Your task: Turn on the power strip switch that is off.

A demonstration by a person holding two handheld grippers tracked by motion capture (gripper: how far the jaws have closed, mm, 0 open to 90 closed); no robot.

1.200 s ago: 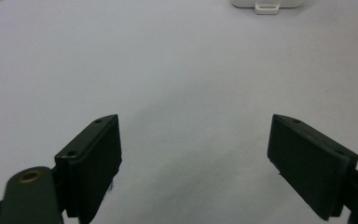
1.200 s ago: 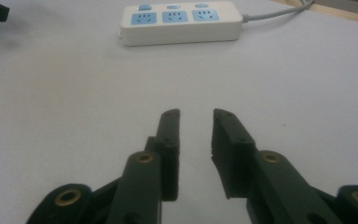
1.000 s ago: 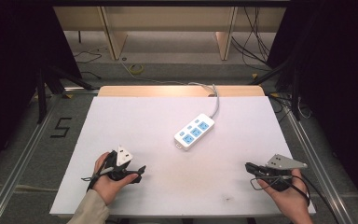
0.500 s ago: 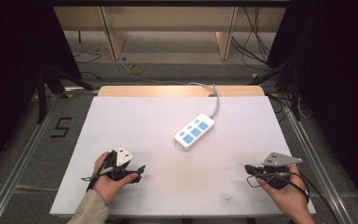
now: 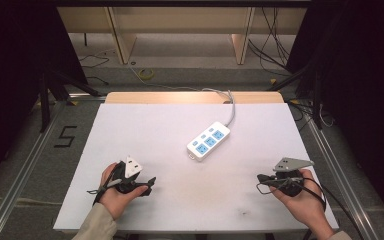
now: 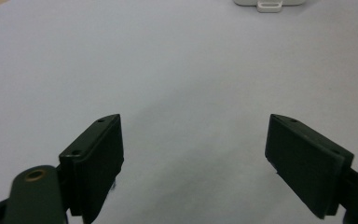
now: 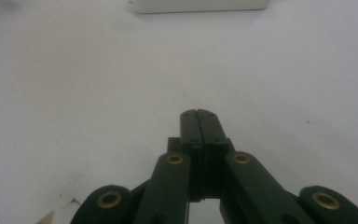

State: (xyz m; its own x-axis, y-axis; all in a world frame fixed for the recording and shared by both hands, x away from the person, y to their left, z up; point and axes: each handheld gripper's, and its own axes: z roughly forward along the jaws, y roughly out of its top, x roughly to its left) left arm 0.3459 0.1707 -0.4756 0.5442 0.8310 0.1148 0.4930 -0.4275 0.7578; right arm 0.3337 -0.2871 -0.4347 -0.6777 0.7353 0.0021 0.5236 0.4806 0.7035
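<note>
A white power strip [image 5: 209,141] with blue sockets lies on the white table [image 5: 155,125] a little right of its middle, and its cable runs off the far edge. My left gripper [image 5: 150,185] rests near the front left in a hand and points right. Its jaws stand wide open over bare table in the left gripper view [image 6: 193,140], with the strip's end [image 6: 270,3] far ahead. My right gripper [image 5: 261,179] sits near the front right and points left. Its jaws are pressed together with nothing between them [image 7: 200,114], and the power strip [image 7: 200,5] lies beyond.
A wooden strip [image 5: 195,97] borders the table's far edge. Metal rails [image 5: 25,170] run along both sides, with a "5" marked on the floor [image 5: 66,136] at the left. Loose cables [image 5: 280,55] lie on the floor behind.
My right gripper has shifted slightly away from the front edge. The left hand and the power strip have kept still.
</note>
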